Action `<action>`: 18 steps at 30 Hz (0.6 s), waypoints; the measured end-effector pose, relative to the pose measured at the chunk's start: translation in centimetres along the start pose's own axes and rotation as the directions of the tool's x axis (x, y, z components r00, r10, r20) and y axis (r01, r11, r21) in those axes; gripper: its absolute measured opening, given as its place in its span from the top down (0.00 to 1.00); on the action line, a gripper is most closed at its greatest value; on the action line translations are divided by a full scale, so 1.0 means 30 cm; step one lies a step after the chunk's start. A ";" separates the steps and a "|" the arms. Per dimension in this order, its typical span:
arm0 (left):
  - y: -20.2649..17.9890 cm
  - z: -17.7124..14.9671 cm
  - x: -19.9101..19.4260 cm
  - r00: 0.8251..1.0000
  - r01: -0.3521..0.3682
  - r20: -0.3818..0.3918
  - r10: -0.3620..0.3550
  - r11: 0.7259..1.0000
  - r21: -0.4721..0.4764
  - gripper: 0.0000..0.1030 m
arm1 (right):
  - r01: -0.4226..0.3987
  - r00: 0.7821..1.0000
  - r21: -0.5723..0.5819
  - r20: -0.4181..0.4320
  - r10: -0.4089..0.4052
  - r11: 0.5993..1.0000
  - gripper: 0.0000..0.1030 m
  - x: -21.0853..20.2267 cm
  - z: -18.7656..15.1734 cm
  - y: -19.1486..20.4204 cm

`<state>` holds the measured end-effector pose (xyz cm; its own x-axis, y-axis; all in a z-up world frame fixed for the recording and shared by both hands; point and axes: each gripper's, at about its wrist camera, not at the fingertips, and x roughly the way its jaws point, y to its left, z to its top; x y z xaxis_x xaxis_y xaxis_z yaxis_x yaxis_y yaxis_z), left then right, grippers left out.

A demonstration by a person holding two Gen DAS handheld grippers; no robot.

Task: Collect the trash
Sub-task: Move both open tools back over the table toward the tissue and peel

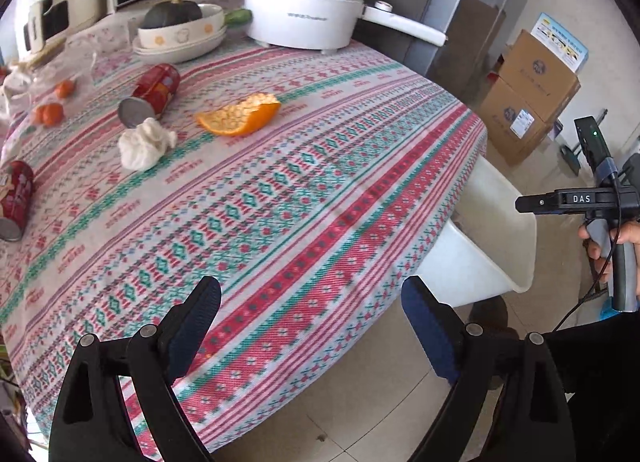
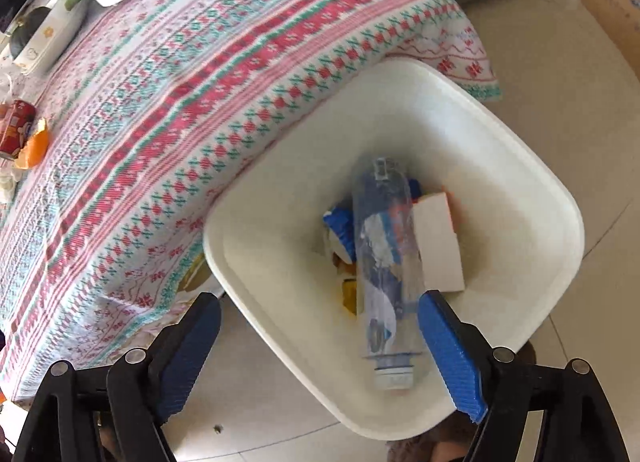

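My left gripper [image 1: 310, 290] is open and empty over the near edge of the patterned tablecloth [image 1: 320, 181]. Further back on the cloth lie an orange peel [image 1: 240, 115], a crumpled white tissue [image 1: 146, 143] and two red cans [image 1: 154, 91] [image 1: 14, 197]. A white bin [image 1: 492, 221] stands at the table's right side. My right gripper [image 2: 320, 302] hangs open above that bin [image 2: 520, 165]. A clear plastic bottle [image 2: 386, 270] lies inside on cartons and wrappers, close to the right pad, with neither pad pressing on it. The peel [image 2: 34, 147] and one can [image 2: 16, 123] show at the far left.
A white electric pot [image 1: 308, 9] and a bowl holding a dark squash [image 1: 180, 27] stand at the back of the table. Small orange fruits [image 1: 50, 113] lie at the left. Cardboard boxes [image 1: 528, 101] sit on the tiled floor beyond the bin. A hand [image 1: 604, 246] grips the other tool's handle.
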<state>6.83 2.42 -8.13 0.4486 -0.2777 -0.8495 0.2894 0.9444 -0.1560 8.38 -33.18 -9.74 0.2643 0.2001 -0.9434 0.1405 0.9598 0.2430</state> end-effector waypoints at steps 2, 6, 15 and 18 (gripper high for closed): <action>0.055 -0.007 -0.013 1.000 -0.028 0.008 0.028 0.999 -0.026 0.09 | -0.008 1.000 -0.030 0.013 0.009 1.000 0.16 -0.001 0.012 0.054; 0.169 -0.013 -0.033 0.997 -0.074 0.022 0.076 0.994 -0.082 0.09 | -0.019 0.998 -0.100 0.050 0.024 0.995 0.15 -0.009 0.041 0.197; 0.367 0.065 -0.004 0.983 -0.136 0.101 0.152 0.980 -0.148 0.10 | -0.070 0.989 -0.193 0.114 0.093 0.979 0.14 0.008 0.130 0.502; 0.399 0.110 0.030 0.981 -0.126 0.130 0.147 0.979 -0.159 0.11 | -0.090 0.986 -0.199 0.120 0.115 0.976 0.14 0.034 0.160 0.576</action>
<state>13.47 12.90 -9.09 0.5921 -0.1562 -0.7906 0.0923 0.9877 -0.1260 15.67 -17.33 -5.40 0.3909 0.2844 -0.8754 -0.0764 0.9578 0.2771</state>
